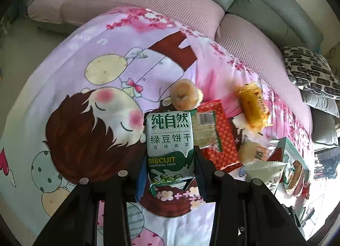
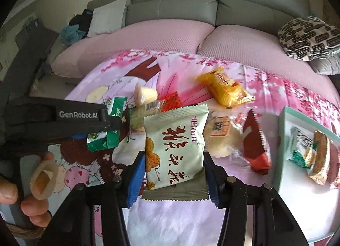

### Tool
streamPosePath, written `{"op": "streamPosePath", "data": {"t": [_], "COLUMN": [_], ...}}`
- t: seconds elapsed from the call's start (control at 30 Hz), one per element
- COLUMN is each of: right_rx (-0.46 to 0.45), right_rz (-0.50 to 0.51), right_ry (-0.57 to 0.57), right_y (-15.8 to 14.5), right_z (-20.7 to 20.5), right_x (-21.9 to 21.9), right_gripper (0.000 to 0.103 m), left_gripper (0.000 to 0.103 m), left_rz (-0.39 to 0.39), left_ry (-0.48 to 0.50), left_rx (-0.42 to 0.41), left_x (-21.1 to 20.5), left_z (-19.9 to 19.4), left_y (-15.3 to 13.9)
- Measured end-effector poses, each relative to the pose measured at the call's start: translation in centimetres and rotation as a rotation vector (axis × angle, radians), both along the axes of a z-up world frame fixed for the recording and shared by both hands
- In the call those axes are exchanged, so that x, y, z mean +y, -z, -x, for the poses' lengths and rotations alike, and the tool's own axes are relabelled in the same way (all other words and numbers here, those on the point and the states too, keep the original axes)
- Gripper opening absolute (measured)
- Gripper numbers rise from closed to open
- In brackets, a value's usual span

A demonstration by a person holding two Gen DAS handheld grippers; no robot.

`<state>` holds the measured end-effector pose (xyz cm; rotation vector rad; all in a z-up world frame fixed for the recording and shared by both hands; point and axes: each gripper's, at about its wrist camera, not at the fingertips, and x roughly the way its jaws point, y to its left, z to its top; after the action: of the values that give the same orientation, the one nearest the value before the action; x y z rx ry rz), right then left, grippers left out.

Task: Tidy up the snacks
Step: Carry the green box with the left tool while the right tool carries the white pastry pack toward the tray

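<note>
Pink cartoon sheet (image 1: 63,76); green packet (image 1: 170,144) reads "BISCUIT TRADITIONAL TASTE".

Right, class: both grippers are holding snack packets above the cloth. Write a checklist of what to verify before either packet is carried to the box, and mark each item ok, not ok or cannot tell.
1. Left gripper shut on the green biscuit packet: ok, fingers press both sides.
2. Right gripper shut on the pale green packet: ok, clamped at its lower half.
3. Both packets lifted clear of the cartoon cloth: cannot tell for certain.
4. Teal box has free room: ok, bare floor shows beside the packets inside.
5. Box reachable: ok, it sits at the right of the snack pile.
6. Remaining snacks, such as the yellow packet, undisturbed: cannot tell.
</note>
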<state>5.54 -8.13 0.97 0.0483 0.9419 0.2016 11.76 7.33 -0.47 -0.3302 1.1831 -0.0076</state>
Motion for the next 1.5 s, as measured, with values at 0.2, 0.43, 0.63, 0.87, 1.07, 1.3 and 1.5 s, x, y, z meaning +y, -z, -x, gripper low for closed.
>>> {"op": "streamPosePath", "data": {"t": [0.2,0.43,0.63,0.87,1.07,1.3,1.5], "right_rx": [-0.003,-0.019,-0.015,-0.025,-0.032,-0.038,-0.036], "right_rz": [-0.020,-0.046,-0.084,-0.116,-0.144,-0.167,-0.179], "right_ry": [0.055,0.152,0.277,0.421,0.525,0.617,0.666], "right_y": [-1.2,-2.7,-3.0,-3.3,-3.2,-2.7,-2.2], "right_z": [0.7,1.6,2.2,3.6,4.9,6.4,6.9], "right_x": [-2.4,-6.7,-11.8,-17.9,-22.4,-26.3,-28.4], "right_gripper": [0.055,0.055,0.055,0.055,0.055,0.055,0.055], "left_gripper": [0.041,0.041,0.041,0.041,0.041,0.038,0.026], "left_rz": [0.030,0.000,0.004,-0.027,-0.046,-0.060,-0.067], "left_ry": [0.033,0.106,0.190,0.297,0.395,0.509,0.557], "left_rx": [-0.020,-0.057,-0.078,-0.123,-0.179,-0.236,-0.215], "left_x": [-1.4,-4.8,-8.2,-12.7,-16.6,-21.0,-23.2], "left_z": [0.2,0.4,0.8,1.7,2.7,3.6,3.4], "left_y": [-0.9,-2.2,-2.8,-3.7,-4.8,-5.6,-4.5]}}
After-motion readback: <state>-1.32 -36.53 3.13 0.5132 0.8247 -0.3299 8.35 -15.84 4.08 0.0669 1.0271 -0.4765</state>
